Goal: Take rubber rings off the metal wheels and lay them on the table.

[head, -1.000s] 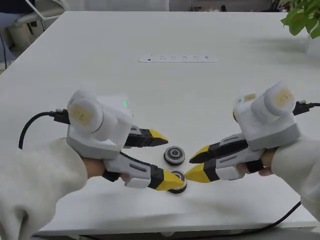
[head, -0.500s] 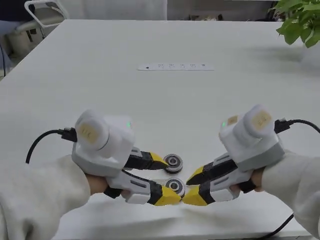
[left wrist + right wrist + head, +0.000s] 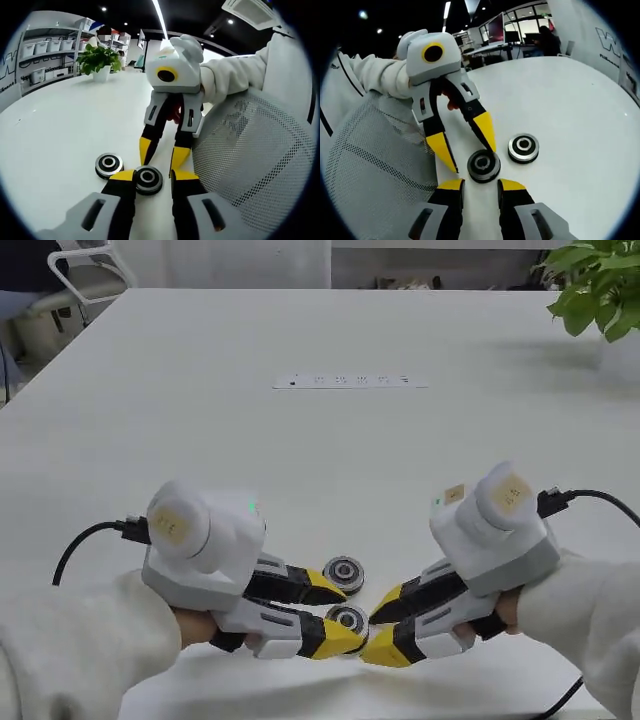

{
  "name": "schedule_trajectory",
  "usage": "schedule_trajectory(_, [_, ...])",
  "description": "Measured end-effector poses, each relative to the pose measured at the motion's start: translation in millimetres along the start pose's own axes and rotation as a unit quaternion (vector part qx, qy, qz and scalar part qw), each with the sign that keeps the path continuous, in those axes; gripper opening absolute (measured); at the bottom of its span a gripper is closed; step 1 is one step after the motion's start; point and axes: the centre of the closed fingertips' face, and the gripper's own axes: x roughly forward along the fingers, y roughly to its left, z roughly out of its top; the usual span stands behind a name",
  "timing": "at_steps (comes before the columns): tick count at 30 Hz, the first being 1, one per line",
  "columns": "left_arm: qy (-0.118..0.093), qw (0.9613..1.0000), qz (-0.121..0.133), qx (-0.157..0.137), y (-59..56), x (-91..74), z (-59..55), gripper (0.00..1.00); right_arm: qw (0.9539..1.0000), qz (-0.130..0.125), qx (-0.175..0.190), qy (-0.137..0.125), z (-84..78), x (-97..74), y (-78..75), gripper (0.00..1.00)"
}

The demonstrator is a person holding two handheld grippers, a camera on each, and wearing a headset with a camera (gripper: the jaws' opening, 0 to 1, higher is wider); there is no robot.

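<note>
Two metal wheels with black rubber rings lie flat near the table's front edge. The near wheel (image 3: pixel 347 618) (image 3: pixel 148 179) (image 3: pixel 483 165) sits between the yellow tips of my left gripper (image 3: pixel 347 617) (image 3: pixel 153 175), which is open around it. My right gripper (image 3: pixel 373 633) (image 3: pixel 481 184) is open too, its tips just right of that wheel and facing the left gripper's. The far wheel (image 3: pixel 343 572) (image 3: pixel 109 165) (image 3: pixel 523 147) lies free a short way behind. In each gripper view the opposite gripper points back at the near wheel.
A white power strip (image 3: pixel 350 381) lies mid-table. A potted plant (image 3: pixel 600 285) (image 3: pixel 97 57) stands at the far right corner. A mesh chair back (image 3: pixel 250 150) (image 3: pixel 370 160) is close behind the table's front edge. Cables trail from both grippers.
Both grippers have drawn in on the near wheel from either side. The left jaws have narrowed around it. The head camera has tipped down a little.
</note>
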Motion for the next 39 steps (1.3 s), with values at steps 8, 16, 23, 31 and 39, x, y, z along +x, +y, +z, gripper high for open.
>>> schedule_trajectory(8, [0.008,0.9999,-0.001,0.007,-2.8,2.8,-3.2,0.2,1.0,0.002,-0.001,-0.001,0.4,1.2,0.7,0.24])
schedule_trajectory(16, [0.013,0.9993,0.024,0.026,6.6,2.7,-4.5,0.07,1.0,0.0,-0.007,-0.004,2.2,1.4,0.9,0.24])
schedule_trajectory(23, [0.006,0.9985,0.021,0.049,5.7,2.6,-5.7,0.08,0.9999,-0.004,-0.011,-0.005,3.1,1.4,0.2,0.23])
schedule_trajectory(31, [-0.013,0.997,0.014,0.075,4.8,2.0,-5.3,0.09,0.9995,-0.015,-0.026,-0.01,7.2,1.5,-1.3,0.21])
schedule_trajectory(39, [-0.011,0.9967,0.014,0.08,5.3,1.9,-5.2,0.07,0.9984,-0.025,-0.047,-0.019,10.8,3.1,-3.4,0.25])
